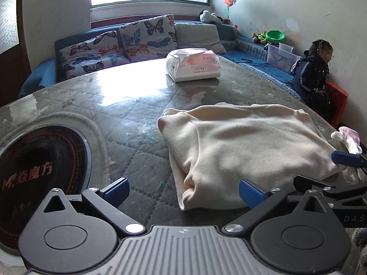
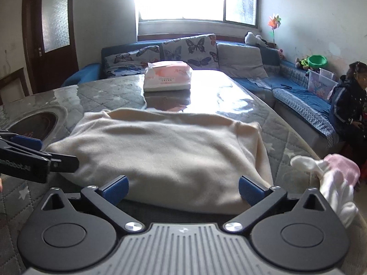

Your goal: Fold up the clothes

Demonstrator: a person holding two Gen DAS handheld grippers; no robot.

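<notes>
Your left gripper [image 1: 183,191] and right gripper [image 2: 182,189] both hold their fingers wide apart, gripping nothing. The folded cream garment [image 2: 160,146] lies flat on the desk [image 1: 128,123] (just ahead of both).

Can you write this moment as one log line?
left gripper: open | right gripper: open | folded cream fleece garment: on table, released

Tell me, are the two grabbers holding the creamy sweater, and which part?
Nothing is held. The left gripper and right gripper both stand wide open, nothing between their pads. The folded cream sweater lies free on the table.
</notes>
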